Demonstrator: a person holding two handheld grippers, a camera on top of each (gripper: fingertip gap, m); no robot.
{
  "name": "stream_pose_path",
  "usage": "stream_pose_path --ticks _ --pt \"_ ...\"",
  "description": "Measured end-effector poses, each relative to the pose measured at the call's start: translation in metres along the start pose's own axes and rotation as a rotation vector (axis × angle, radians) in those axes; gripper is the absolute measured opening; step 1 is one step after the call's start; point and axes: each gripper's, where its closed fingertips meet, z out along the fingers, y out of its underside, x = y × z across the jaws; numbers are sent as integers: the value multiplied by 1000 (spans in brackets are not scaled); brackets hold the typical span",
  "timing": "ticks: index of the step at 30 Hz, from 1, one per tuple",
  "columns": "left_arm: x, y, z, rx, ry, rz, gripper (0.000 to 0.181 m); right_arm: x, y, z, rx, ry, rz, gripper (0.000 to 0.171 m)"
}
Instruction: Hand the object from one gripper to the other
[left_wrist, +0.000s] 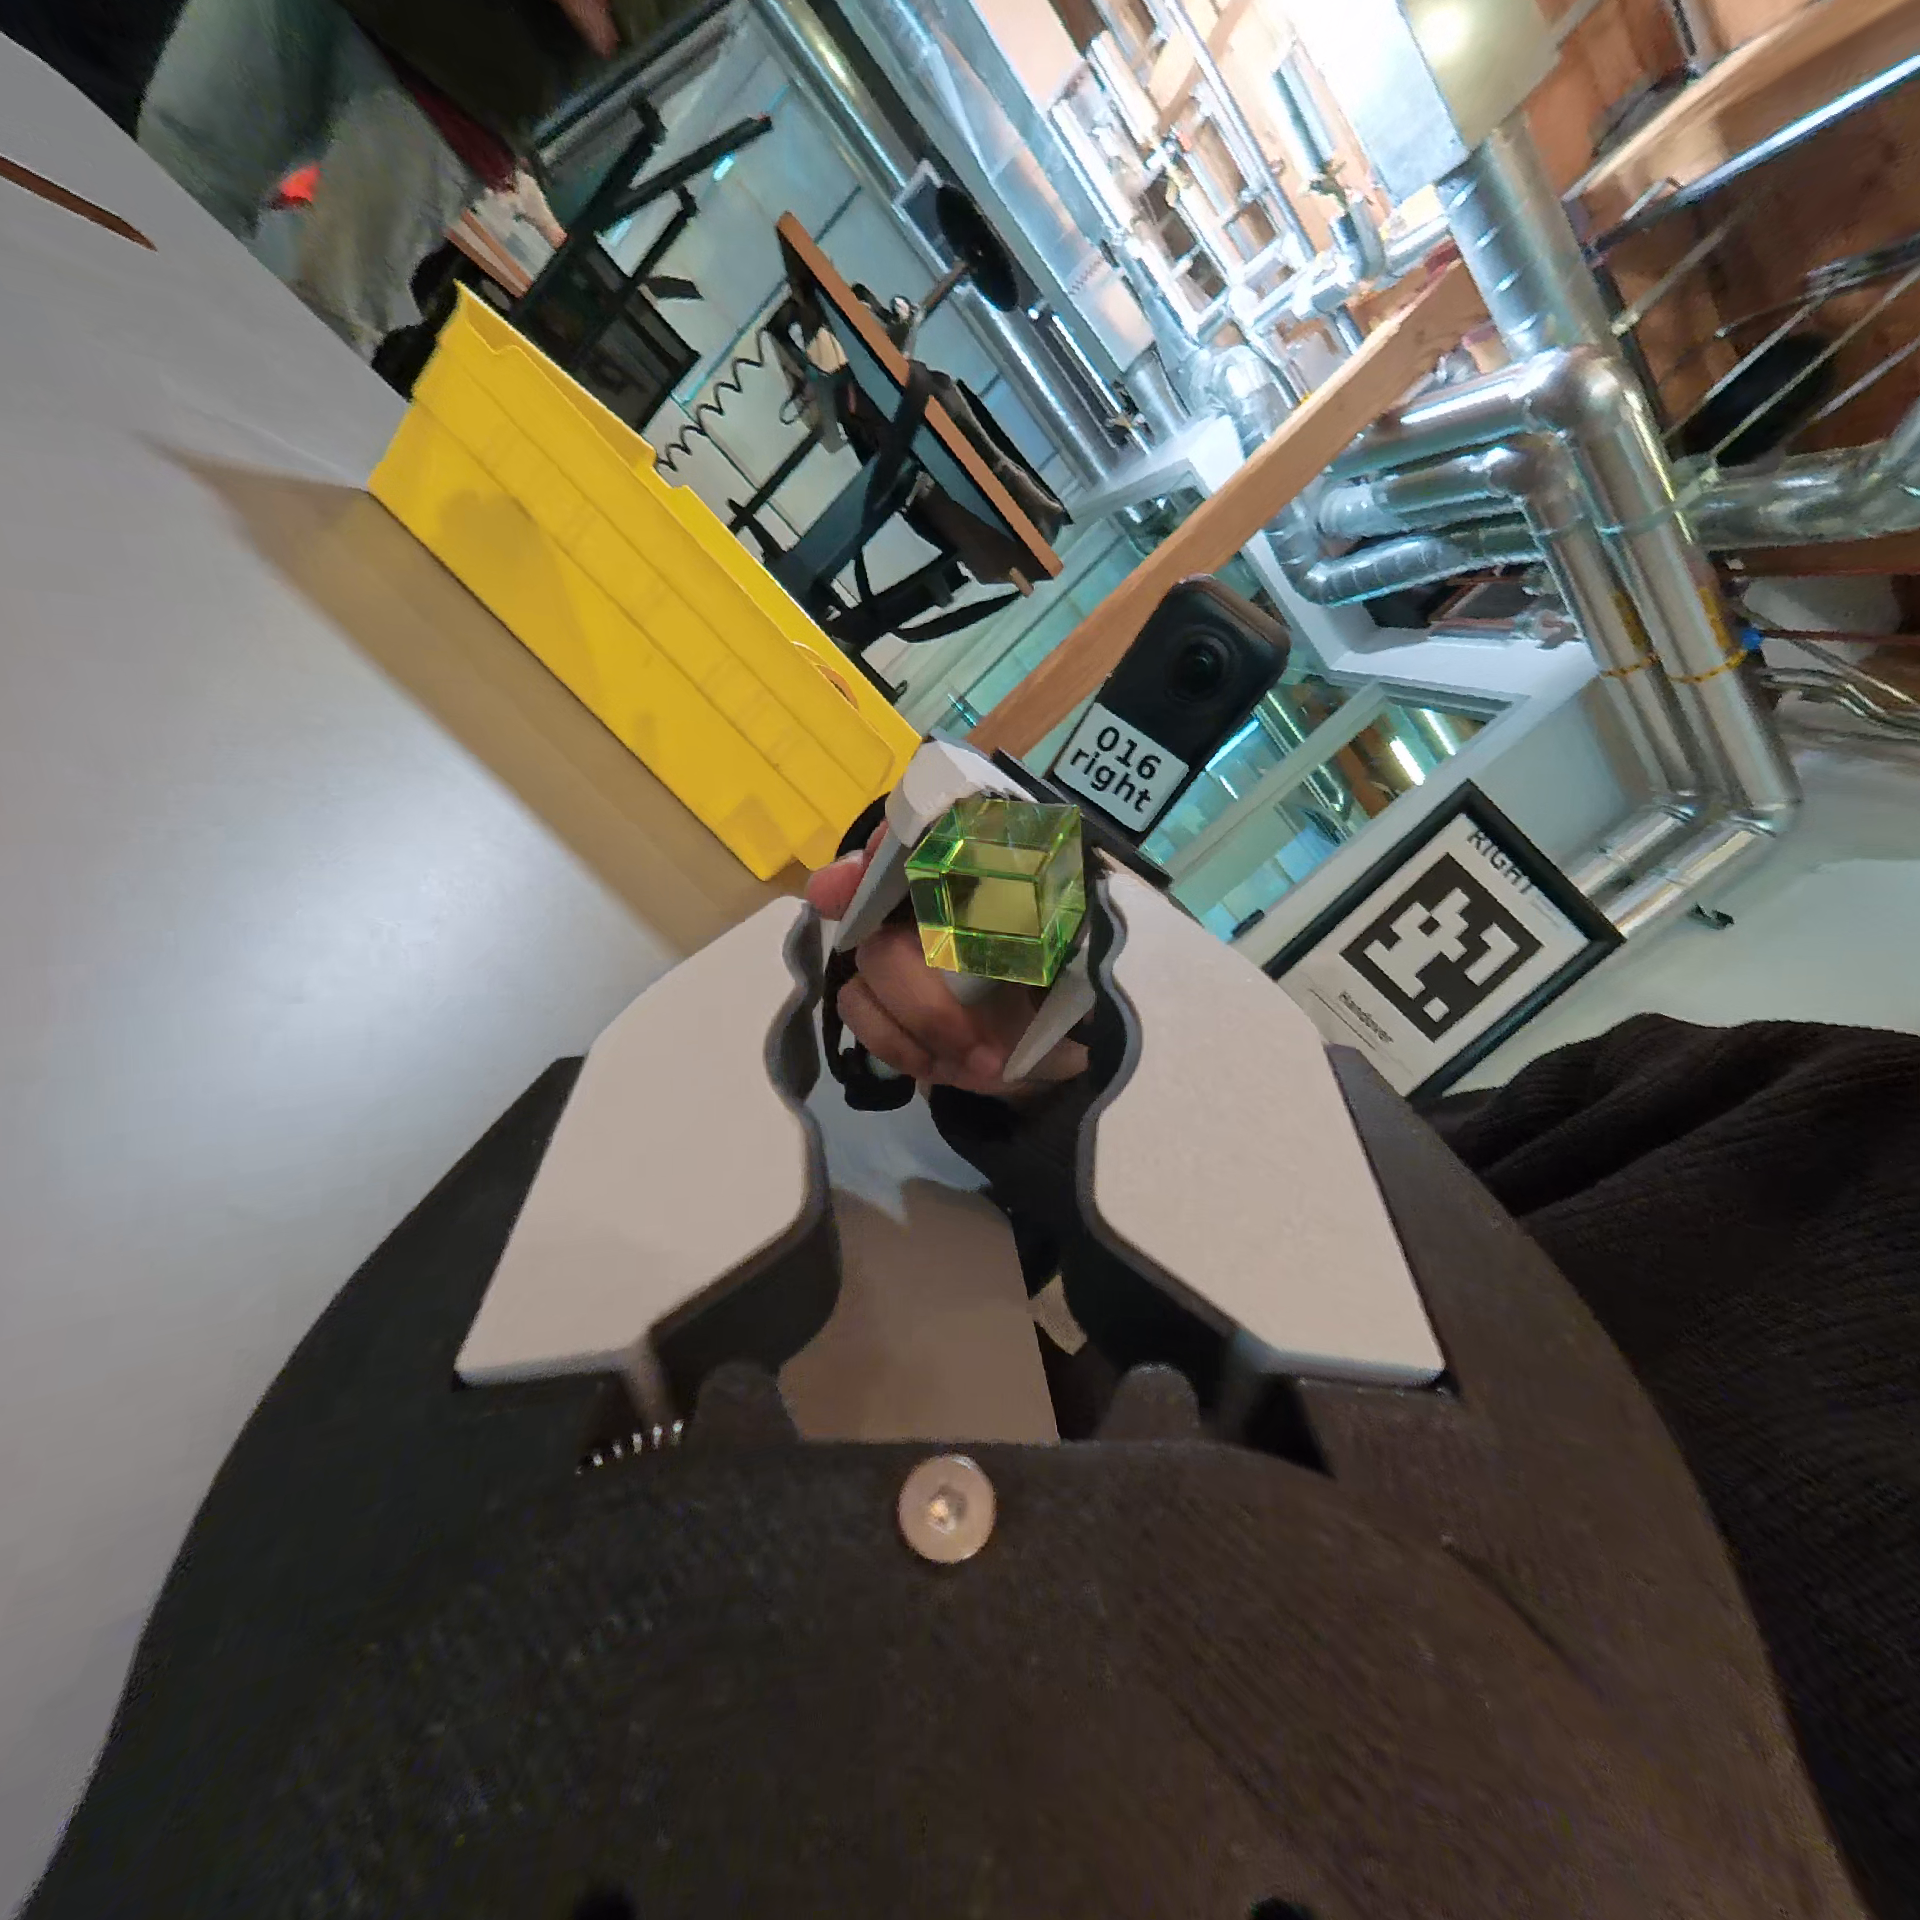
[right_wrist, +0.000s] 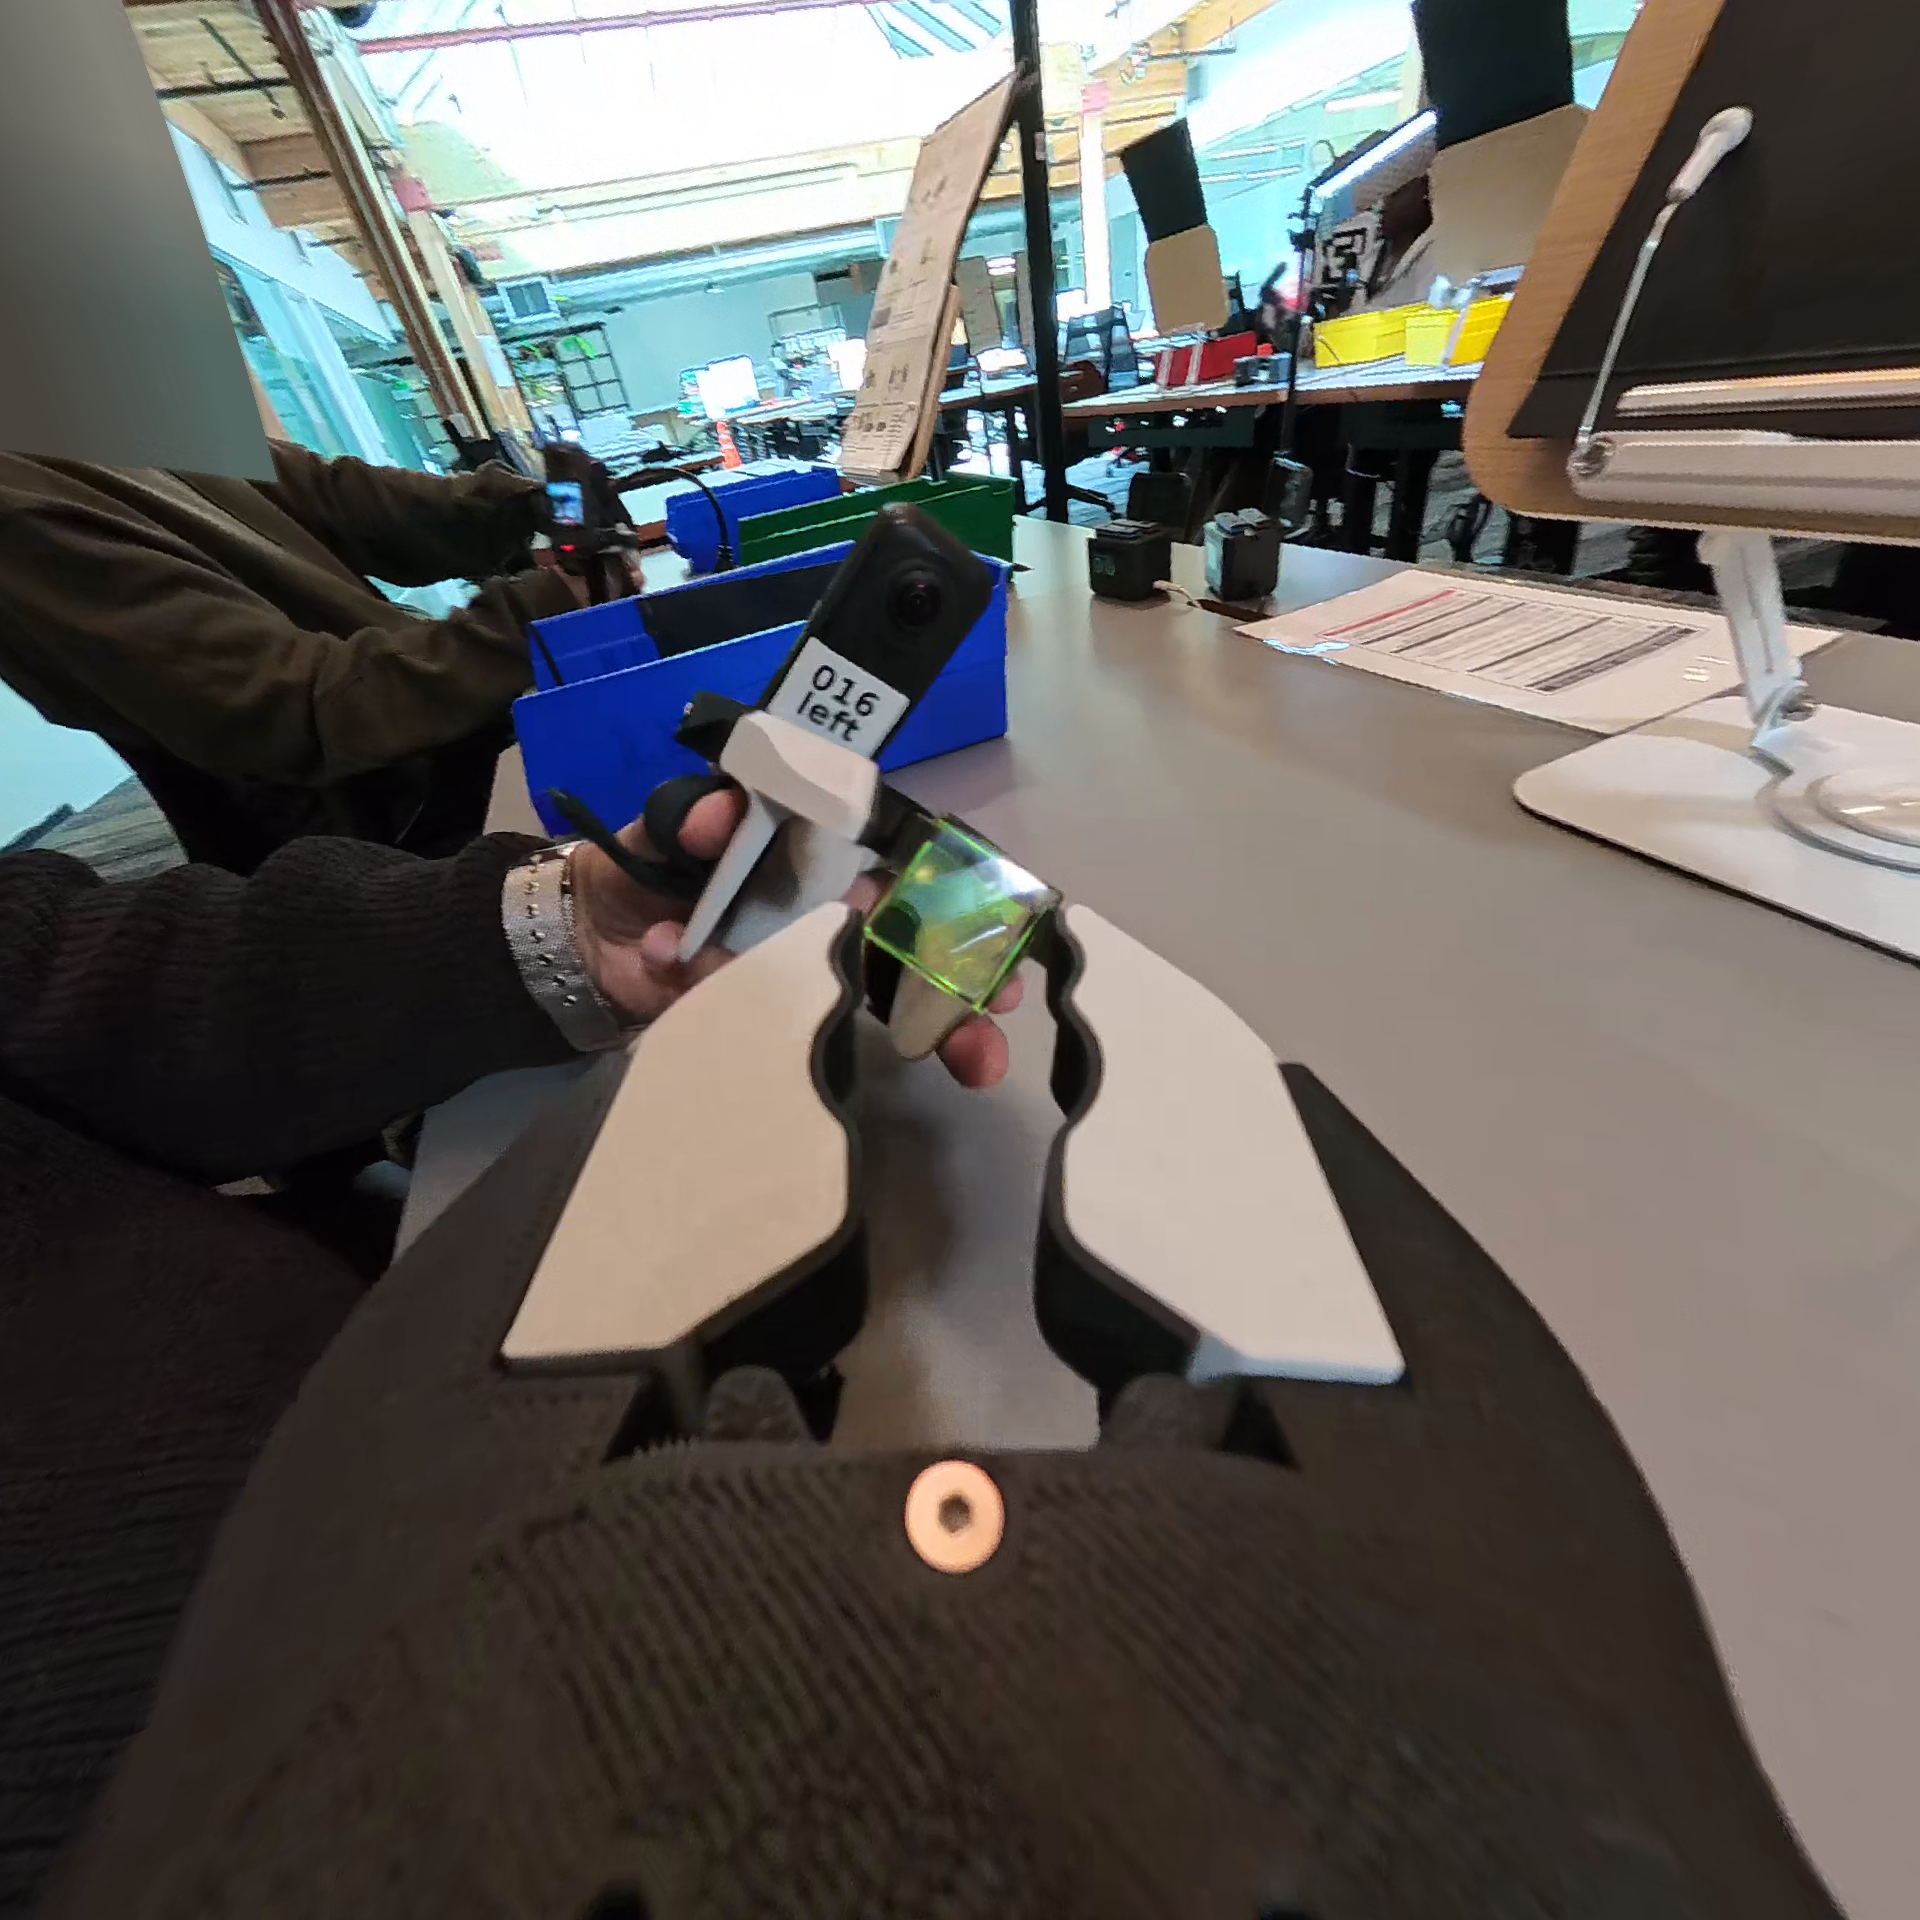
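Midair, green cube (left_wrist: 995, 885) between tips of left claw (left_wrist: 956, 935) and right claw (right_wrist: 961, 935) — grip unclear.

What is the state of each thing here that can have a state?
green cube: in the air, between the tips of both tools.
left tool: fingers flank the cube; grip unclear.
right tool: fingers flank the cube closely; grip unclear.
blue bin: upright, open top.

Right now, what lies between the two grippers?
The green cube, between the left gripper and the right gripper tips; both wrist views show it.
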Motion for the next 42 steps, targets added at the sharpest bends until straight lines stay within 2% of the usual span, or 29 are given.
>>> stream_pose_path --ticks 3,8,13,21,29,32,35,42 --pt "-6 -4 -3 24 -38 -8 55 16 5 -3 -47 114 -37 34" --pt "-15 -3 -4 15 -98 2 48 46 18 -11 -190 373 -197 34" --pt "-22 6 3 -29 -161 38 47 48 30 -8 -338 491 -411 34" --pt "-34 18 8 -71 -259 63 43 39 40 0 -486 591 -705 34" --pt "-41 14 5 -44 -298 61 42 33 35 3 -455 589 -709 33" --pt "-40 13 6 -39 -292 62 40 29 34 5 -440 576 -716 33" --pt "-35 12 7 -32 -262 67 29 27 32 5 -432 577 -719 33" --pt "-32 10 8 -21 -249 76 28 27 29 5 -402 574 -710 33"
